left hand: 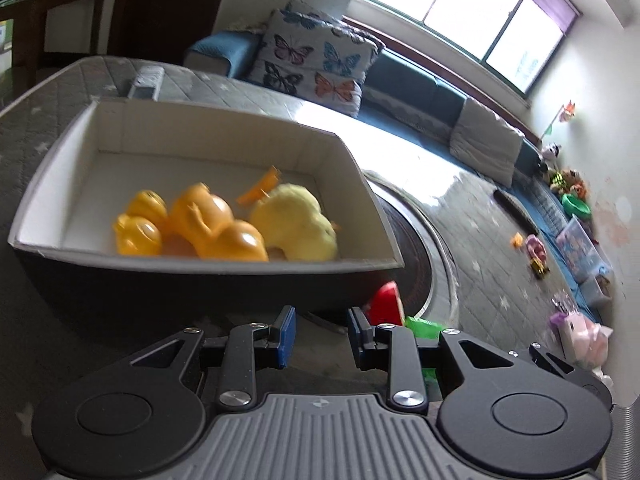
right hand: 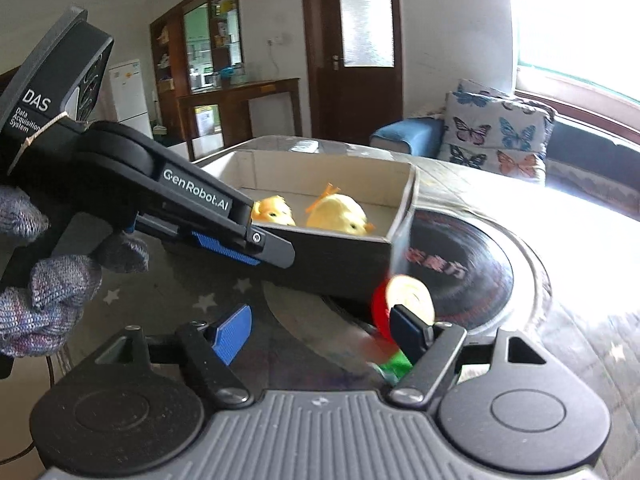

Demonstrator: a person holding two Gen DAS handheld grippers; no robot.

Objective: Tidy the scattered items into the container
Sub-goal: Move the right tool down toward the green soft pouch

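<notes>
Both grippers, left [left hand: 318, 334] and right [right hand: 320, 334], stand with jaws apart, empty. Red toy [right hand: 402, 300] lies on the worktop just beside the box [right hand: 348, 258]. Risk: right finger nudges it away.

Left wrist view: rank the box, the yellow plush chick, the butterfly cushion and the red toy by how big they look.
1. Box, largest.
2. Butterfly cushion; it sits farther back, so its true size is unsure.
3. Yellow plush chick.
4. Red toy, partly hidden behind the left claw.
</notes>
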